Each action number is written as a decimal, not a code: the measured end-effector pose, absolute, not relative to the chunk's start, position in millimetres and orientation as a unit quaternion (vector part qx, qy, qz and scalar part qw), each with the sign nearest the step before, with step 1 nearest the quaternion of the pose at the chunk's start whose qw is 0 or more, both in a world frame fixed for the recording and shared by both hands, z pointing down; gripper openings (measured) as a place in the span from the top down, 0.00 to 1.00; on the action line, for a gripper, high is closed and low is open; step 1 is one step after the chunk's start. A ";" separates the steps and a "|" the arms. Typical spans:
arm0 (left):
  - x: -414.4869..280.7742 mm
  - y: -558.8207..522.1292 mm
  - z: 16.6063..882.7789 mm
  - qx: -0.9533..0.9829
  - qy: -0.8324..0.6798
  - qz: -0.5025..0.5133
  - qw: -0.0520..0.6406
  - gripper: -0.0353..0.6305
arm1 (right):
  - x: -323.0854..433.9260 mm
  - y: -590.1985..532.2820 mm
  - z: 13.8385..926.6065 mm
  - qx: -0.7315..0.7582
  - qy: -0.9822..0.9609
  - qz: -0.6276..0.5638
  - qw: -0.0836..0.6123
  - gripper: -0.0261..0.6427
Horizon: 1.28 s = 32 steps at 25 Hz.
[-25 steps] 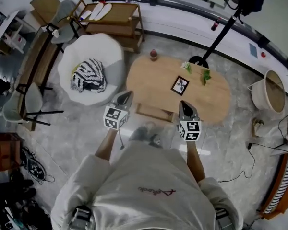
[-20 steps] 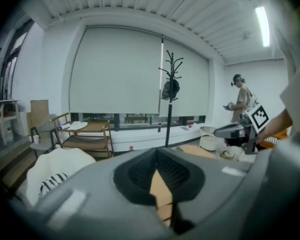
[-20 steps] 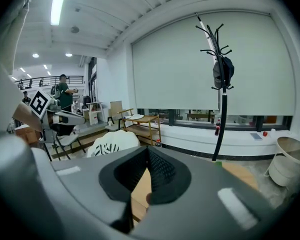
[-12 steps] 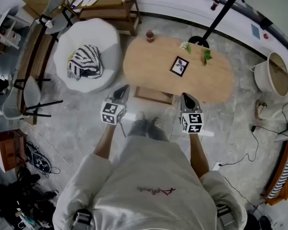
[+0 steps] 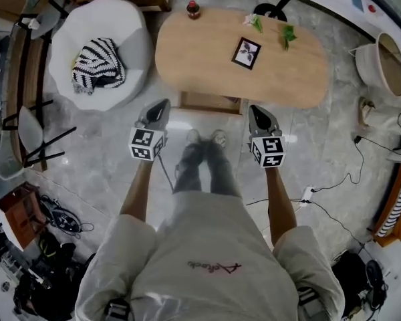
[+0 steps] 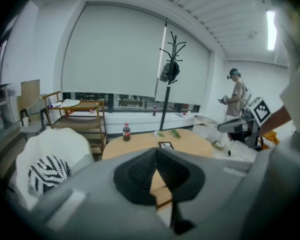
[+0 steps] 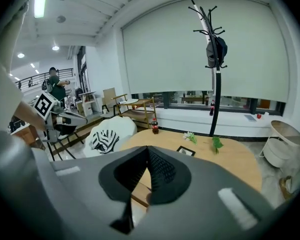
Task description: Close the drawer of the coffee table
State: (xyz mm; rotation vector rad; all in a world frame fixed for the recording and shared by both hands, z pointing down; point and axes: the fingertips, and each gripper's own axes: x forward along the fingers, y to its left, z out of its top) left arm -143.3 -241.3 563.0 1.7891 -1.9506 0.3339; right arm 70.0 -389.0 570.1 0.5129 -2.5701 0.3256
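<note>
The oval wooden coffee table (image 5: 281, 72) stands ahead of me, and its drawer (image 5: 210, 103) juts out from the near side, pulled open. My left gripper (image 5: 160, 107) hangs just left of the drawer front, shut and empty. My right gripper (image 5: 258, 112) hangs just right of the drawer, also shut and empty. Neither touches the drawer. In the left gripper view the closed jaws (image 6: 157, 152) point at the table (image 6: 140, 145). From the right gripper view the closed jaws (image 7: 147, 150) aim at the tabletop (image 7: 225, 156).
On the table are a small bottle (image 5: 192, 9), a picture frame (image 5: 246, 52) and green sprigs (image 5: 285, 36). A white armchair (image 5: 127, 39) with a striped cushion stands left, a coat-stand base (image 5: 267, 9) behind, a white basket (image 5: 386, 59) right, cables (image 5: 321, 192) on the floor.
Both grippers have sunk in front of the table, staying shut. The table and drawer now sit higher in the head view, with my legs showing between the grippers.
</note>
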 end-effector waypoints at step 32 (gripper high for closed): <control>-140.5 -157.8 922.7 0.605 -0.703 0.143 0.346 0.95 | 146.5 -319.1 917.3 0.208 -0.882 0.199 0.374 0.95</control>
